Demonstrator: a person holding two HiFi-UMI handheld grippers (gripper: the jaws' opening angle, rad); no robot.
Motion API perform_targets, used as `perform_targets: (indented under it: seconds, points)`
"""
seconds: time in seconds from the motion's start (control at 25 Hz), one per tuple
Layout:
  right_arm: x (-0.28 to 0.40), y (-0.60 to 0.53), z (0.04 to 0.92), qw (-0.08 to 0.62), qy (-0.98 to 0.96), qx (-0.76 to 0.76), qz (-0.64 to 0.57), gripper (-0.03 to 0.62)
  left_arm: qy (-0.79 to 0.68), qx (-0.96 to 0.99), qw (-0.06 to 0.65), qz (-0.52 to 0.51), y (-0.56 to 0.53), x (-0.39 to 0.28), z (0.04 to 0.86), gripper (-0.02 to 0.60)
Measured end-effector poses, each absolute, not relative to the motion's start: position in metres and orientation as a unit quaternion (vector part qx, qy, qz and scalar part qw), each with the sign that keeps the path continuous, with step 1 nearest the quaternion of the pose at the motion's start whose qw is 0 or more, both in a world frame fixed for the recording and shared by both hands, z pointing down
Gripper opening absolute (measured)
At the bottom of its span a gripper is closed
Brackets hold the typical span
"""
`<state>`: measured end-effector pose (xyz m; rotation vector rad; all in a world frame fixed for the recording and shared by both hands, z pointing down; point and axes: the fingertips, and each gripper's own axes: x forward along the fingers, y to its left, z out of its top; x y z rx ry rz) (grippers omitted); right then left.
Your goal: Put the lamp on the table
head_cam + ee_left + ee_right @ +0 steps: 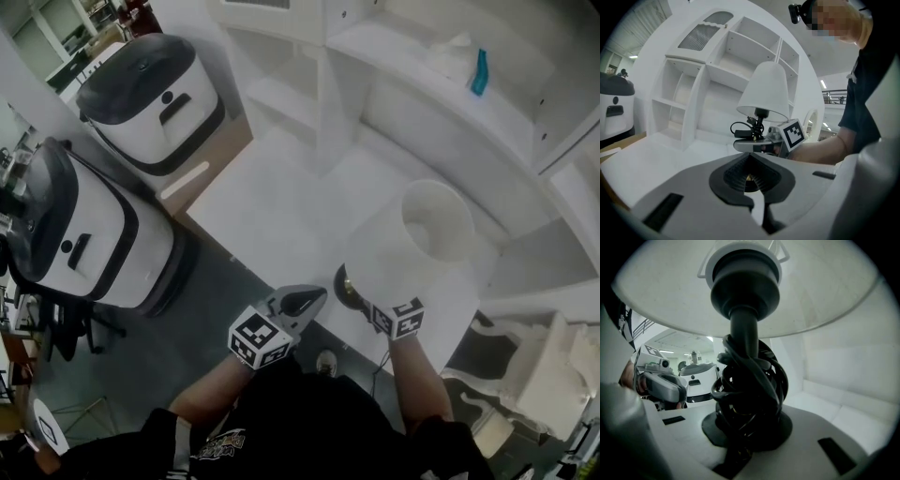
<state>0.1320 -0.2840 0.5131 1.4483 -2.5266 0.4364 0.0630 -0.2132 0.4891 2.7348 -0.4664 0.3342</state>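
Observation:
The lamp has a white shade (427, 234), a dark stem (743, 338) and a black cord (750, 385) wound round the stem. It is upright over the front edge of the white table (272, 206). My right gripper (747, 432) is shut on the stem and the cord bundle just under the shade; its marker cube (400, 317) shows near the dark base (349, 286). Whether the base rests on the table I cannot tell. My left gripper (305, 300) is shut and empty, just left of the lamp, and its view faces the shade (766, 91).
A white shelf unit (441, 84) rises behind the table, with a teal object (479, 72) on one shelf. Two white-and-black machines (155, 89) (80, 230) stand on the floor at the left. A white ornate chair (525, 375) is at the right.

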Motion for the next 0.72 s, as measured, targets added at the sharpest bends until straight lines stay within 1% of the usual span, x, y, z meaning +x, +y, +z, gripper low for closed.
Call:
perform_targets:
  seconds: [0.72]
  points:
    - [0.150, -0.371, 0.557, 0.106, -0.830, 0.522, 0.161, 0.049, -0.110, 0.972, 0.159, 0.134, -0.282, 0.078, 0.517, 0.003]
